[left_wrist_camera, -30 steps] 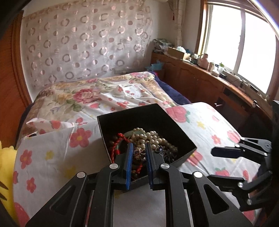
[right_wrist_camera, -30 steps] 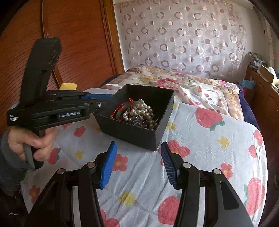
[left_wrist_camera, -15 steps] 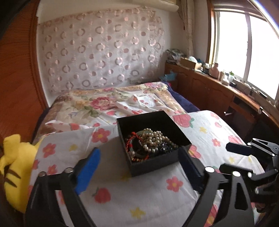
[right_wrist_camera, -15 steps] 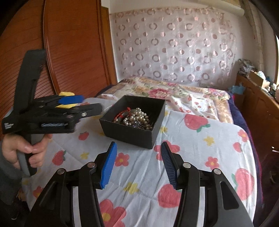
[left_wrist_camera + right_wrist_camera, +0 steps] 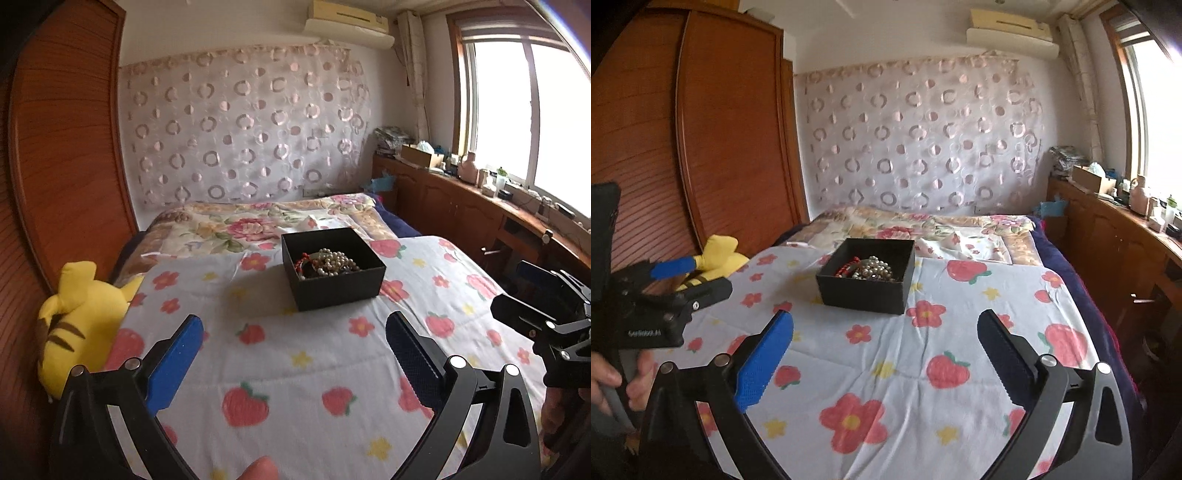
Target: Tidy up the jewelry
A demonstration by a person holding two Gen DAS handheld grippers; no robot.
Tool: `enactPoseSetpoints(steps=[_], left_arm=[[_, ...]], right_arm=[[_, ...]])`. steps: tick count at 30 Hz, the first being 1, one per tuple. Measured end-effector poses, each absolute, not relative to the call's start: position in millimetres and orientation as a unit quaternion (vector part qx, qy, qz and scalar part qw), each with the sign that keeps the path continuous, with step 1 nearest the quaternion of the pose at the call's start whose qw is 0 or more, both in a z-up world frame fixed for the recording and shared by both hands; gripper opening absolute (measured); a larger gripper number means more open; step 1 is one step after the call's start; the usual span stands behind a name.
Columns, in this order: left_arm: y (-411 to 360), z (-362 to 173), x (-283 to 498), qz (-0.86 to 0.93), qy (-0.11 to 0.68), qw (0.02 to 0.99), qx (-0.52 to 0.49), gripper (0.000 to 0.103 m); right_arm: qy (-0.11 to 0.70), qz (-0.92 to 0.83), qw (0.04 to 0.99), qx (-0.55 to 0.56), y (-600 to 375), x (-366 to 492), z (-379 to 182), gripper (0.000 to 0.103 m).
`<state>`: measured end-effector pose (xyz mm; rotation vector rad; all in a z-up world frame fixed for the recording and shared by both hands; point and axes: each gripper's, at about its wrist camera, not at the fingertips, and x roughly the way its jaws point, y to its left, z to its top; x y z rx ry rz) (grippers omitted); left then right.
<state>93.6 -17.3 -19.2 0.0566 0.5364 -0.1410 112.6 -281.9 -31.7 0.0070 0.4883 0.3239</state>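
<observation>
From the left wrist, the left gripper hung spread wide and empty over the bed, the black box of pearls sitting toward the bed's far edge. From the right wrist, the right gripper gaped empty too. Tangled strands might drag neighbours out; the soft flowered sheet could let the box tip.

My left gripper and right gripper were black frames, each with 2 blue ribbed pads and silver screws; bare skin showed.
</observation>
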Motion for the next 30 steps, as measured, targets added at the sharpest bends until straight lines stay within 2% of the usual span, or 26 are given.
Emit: enactPoseSetpoints(steps=[12, 30], left_arm=[[-11.6, -9.5, 47.9, -0.06, 0.24, 0.969, 0.017, 0.096], [-4.8, -9.0, 38.8, -0.054, 0.232, 0.971, 0.009, 0.096]], right_arm=[[0.23, 0.139, 0.963, 0.006, -275.4, 81.9, -27.3, 0.101], [0.215, 0.143, 0.966, 0.009, -273.4, 69.8, -22.6, 0.101]])
